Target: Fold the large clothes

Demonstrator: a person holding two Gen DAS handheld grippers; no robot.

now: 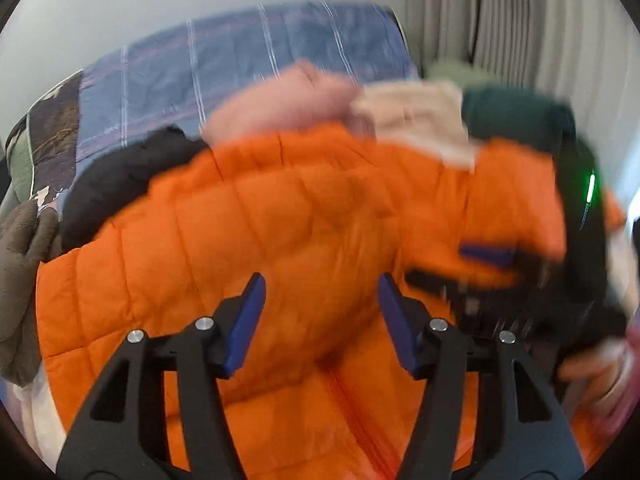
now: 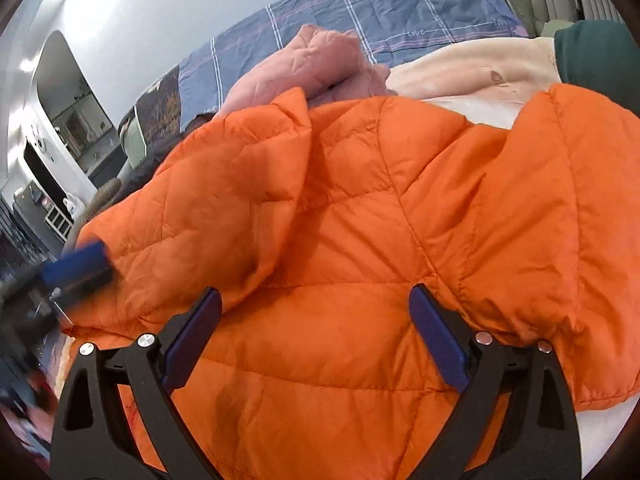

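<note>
While both spread wide, left tool (image 1: 320,316) and right tool (image 2: 316,332) hover over orange jacket (image 2: 360,220).

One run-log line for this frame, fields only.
task: fold large clothes | left hand-held gripper: open, over orange puffer jacket | right hand-held gripper: open, over jacket | grasp: none

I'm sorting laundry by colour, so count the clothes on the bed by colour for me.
Orange: 1, the orange puffer jacket
Pink: 1, the pink quilted garment
Cream: 1, the cream fleece
Dark green: 1, the dark green garment
Black: 1, the black garment
Total: 5
</note>
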